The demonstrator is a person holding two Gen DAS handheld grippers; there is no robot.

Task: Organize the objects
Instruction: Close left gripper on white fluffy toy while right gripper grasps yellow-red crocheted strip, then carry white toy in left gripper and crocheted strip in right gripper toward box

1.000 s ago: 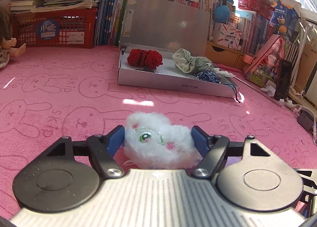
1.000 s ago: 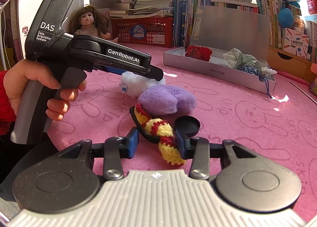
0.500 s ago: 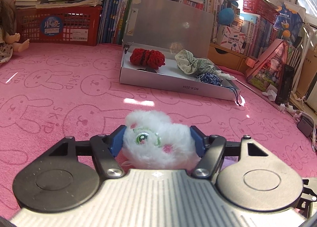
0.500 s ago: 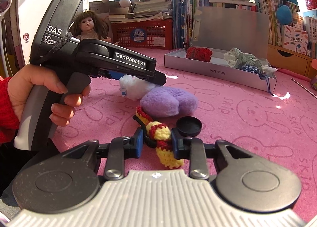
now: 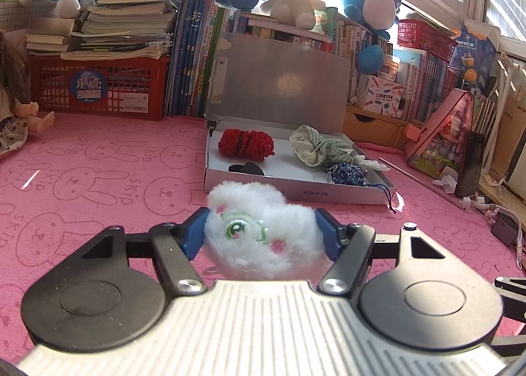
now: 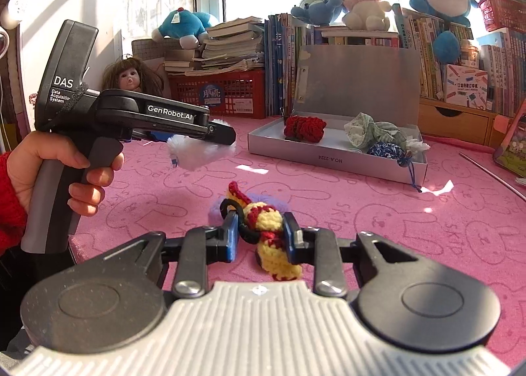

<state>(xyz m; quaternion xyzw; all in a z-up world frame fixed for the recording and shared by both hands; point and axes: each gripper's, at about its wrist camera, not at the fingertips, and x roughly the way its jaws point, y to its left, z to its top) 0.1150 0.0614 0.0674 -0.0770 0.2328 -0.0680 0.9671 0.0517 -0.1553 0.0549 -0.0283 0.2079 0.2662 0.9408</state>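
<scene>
Lifted: white plush [image 5: 263, 238] between tool [image 5: 263, 238].

My left gripper [image 5: 261, 233] clamps the white fluffy toy [image 5: 263, 234], green eye facing me, lifted off the mat. My right gripper [image 6: 259, 238] pinches the yellow-red crochet piece [image 6: 269, 234], tail drooping. Open grey box [image 5: 345, 193] beyond holds red yarn, cloth pouches.

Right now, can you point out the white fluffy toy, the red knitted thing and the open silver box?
white fluffy toy [image 5: 263, 231], left wrist view, on its embroidered face.
red knitted thing [image 5: 246, 143], left wrist view, on its middle.
open silver box [image 5: 296, 193], left wrist view, on its front wall.
</scene>
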